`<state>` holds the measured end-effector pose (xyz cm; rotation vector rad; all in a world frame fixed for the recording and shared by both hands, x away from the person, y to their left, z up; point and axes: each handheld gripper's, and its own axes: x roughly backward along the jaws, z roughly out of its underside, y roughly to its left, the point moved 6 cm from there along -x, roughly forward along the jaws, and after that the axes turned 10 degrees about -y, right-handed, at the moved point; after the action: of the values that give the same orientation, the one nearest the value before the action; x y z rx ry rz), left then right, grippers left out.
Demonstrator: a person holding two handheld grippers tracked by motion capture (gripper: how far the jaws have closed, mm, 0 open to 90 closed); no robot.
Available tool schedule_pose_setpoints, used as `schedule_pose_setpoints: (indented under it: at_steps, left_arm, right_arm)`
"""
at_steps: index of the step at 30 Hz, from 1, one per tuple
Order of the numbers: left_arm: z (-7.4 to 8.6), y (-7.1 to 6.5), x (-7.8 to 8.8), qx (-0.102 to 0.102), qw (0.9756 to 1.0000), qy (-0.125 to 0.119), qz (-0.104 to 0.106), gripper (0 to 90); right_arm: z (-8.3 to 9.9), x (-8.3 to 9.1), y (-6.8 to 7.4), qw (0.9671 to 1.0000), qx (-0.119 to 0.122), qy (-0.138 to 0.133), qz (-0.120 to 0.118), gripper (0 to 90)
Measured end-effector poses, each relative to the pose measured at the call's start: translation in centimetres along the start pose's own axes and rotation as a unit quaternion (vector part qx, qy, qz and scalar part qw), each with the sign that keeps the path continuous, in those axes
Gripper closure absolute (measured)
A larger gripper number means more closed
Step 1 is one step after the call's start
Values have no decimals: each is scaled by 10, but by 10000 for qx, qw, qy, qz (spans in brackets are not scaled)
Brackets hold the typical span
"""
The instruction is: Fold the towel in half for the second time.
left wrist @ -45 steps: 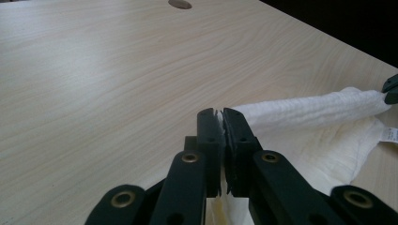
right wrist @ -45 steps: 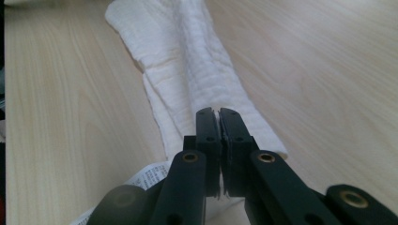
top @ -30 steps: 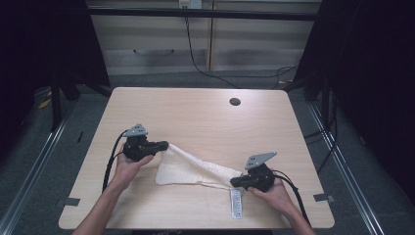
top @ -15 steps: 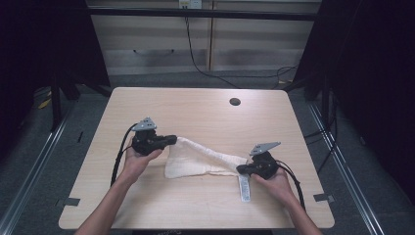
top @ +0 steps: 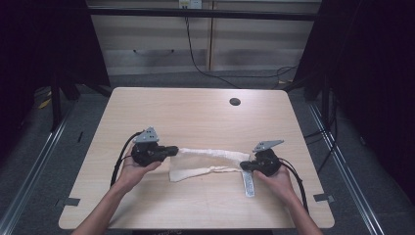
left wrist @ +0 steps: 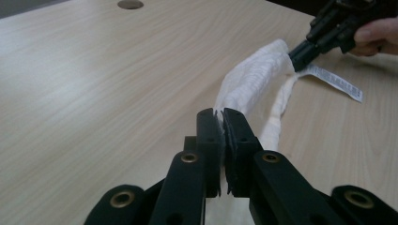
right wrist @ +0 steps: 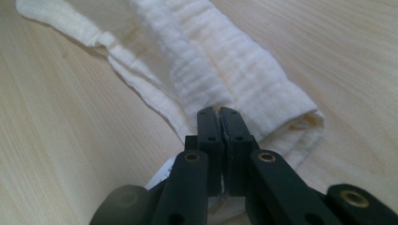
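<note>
A cream cloth [top: 210, 161] lies stretched across the front middle of the wooden table [top: 195, 112], bunched into a long roll. My left gripper [top: 173, 150] is shut on the cloth's left end; in the left gripper view the cloth [left wrist: 253, 77] runs away from the left gripper [left wrist: 221, 112] toward the other gripper [left wrist: 300, 54]. My right gripper [top: 243, 166] is shut on the cloth's right end, and the folded cloth [right wrist: 220, 65] lies just beyond the right gripper [right wrist: 218, 110]. A white care label [top: 248, 183] hangs from that end onto the table.
A round cable hole [top: 235, 102] sits in the table's far right part. Black cables [top: 120, 156] trail from both grippers toward the front edge. Dark rails and floor surround the table.
Both grippers have moved away from the front edge and farther apart, pulling the cloth from a loose spread into a taut, narrower roll.
</note>
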<state>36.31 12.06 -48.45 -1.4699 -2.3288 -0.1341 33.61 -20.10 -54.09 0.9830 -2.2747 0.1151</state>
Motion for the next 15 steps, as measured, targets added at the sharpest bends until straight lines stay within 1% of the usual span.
schedule_pose_setpoints:
  at_steps: [1, 4, 5, 7, 10, 12, 13, 15]
  left_arm:
    - [2, -2, 1, -19, 10000, 49, 6, 859]
    - [7, -6, 0, -29, 9999, 118, 54, 860]
    - [8, -8, 0, -61, 9998, 149, 68, 860]
    - [10, -11, 0, -47, 9997, 194, 102, 860]
    - [14, -14, -2, -94, 9994, 307, 121, 860]
    - [18, -17, -2, -177, 9989, 415, 107, 860]
    - [21, -19, -2, -289, 9984, 488, 80, 860]
    - [25, -20, -1, -283, 9980, 556, 117, 859]
  right_arm:
    - [0, 0, 0, 10000, -11, 4, 15, 881]
    - [1, -1, -1, 9999, -35, -77, -55, 881]
    - [1, 0, -1, 10000, -49, -43, -21, 881]
    - [1, 0, -1, 10000, -31, -53, -16, 881]
    - [1, 0, -1, 10000, -41, -53, -10, 881]
    - [1, 0, -1, 10000, -40, -60, 0, 881]
    - [1, 0, -1, 10000, -26, -69, 3, 881]
    - [1, 0, -1, 10000, -11, -68, 22, 881]
